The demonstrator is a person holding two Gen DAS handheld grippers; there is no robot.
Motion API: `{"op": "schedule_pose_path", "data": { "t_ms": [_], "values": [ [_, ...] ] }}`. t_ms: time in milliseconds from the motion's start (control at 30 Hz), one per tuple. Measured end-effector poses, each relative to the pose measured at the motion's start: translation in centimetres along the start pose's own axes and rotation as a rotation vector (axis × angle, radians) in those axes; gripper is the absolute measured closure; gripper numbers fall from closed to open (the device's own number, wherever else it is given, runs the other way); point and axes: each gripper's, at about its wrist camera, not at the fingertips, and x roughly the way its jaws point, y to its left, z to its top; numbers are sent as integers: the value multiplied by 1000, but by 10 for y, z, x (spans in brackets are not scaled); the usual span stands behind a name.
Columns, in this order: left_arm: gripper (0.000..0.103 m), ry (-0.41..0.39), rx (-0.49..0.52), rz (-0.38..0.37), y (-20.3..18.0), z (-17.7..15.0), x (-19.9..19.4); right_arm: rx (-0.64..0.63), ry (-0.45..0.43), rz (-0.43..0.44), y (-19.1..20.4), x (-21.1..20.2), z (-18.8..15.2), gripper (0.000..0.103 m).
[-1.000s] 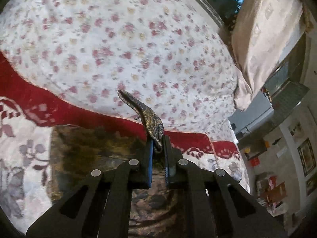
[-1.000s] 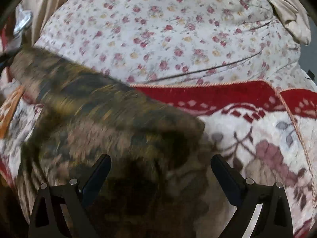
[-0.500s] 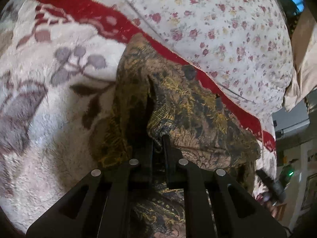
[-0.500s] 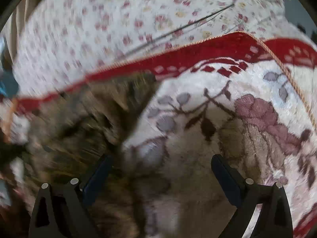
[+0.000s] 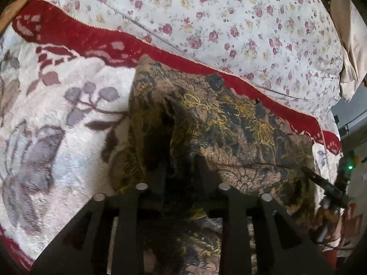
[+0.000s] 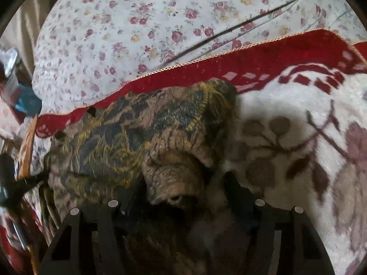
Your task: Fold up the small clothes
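A small brown garment with a gold and black leaf print (image 5: 229, 133) lies bunched on a white fleece blanket with a red border (image 5: 68, 119). My left gripper (image 5: 181, 174) is low over the garment's near edge with its jaws parted; cloth lies between the dark fingers, which are no longer pinched together. In the right wrist view the same garment (image 6: 128, 137) shows with a rolled ribbed cuff (image 6: 176, 174) lying between the fingers of my right gripper (image 6: 183, 192), which is open around it.
A white sheet with small red roses (image 5: 229, 23) covers the bed beyond the blanket's red border (image 6: 275, 52). A beige cloth (image 5: 351, 45) hangs at the far right. The other gripper's body (image 5: 330, 188) shows at the garment's right edge.
My left gripper brought the pinched garment corner down onto the blanket and its jaws have parted. My right gripper stayed open and moved in over the garment's cuff.
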Motion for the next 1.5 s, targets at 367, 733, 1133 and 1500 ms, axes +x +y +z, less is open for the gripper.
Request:
{"op": "schedule_pose_path", "data": {
  "t_ms": [367, 733, 1133, 1500],
  "values": [
    [60, -14, -29, 18, 7, 1, 12, 169, 24, 151, -15, 34, 43, 50],
    [59, -38, -14, -6, 9, 0, 9, -4, -73, -63, 6, 25, 46, 63],
    [37, -15, -2, -61, 10, -84, -55, 92, 40, 29, 2, -84, -76, 20],
    [37, 42, 49, -45, 2, -169, -78, 85, 133, -40, 17, -103, -176, 20]
  ]
}}
